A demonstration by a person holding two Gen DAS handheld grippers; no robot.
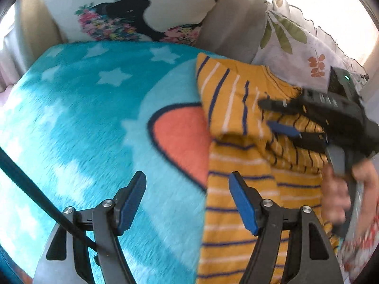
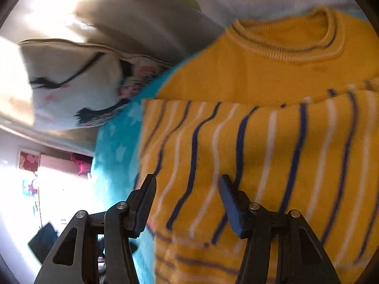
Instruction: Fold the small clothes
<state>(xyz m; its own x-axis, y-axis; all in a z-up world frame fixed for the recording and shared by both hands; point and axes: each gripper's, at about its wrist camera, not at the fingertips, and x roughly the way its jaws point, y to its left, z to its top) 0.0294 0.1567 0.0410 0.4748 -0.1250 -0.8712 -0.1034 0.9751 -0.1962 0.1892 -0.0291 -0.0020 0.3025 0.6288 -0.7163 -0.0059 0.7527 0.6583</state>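
We see the yellow striped sweater (image 2: pixel 272 142) lying partly folded on the turquoise star blanket (image 1: pixel 83 118). Our left tool (image 1: pixel 187 201) hovers spread at its edge; our right tool (image 2: pixel 187 201), blurred, seems released above the stripes.

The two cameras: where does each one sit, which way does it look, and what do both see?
Left wrist: on the left gripper, jaws open, above the blanket, looking toward the cushion; the right gripper and a hand show at right.
Right wrist: on the right gripper, jaws open, close over the shirt, facing its collar; only its own fingers show.
Shared: the shirt, blanket and cushion.
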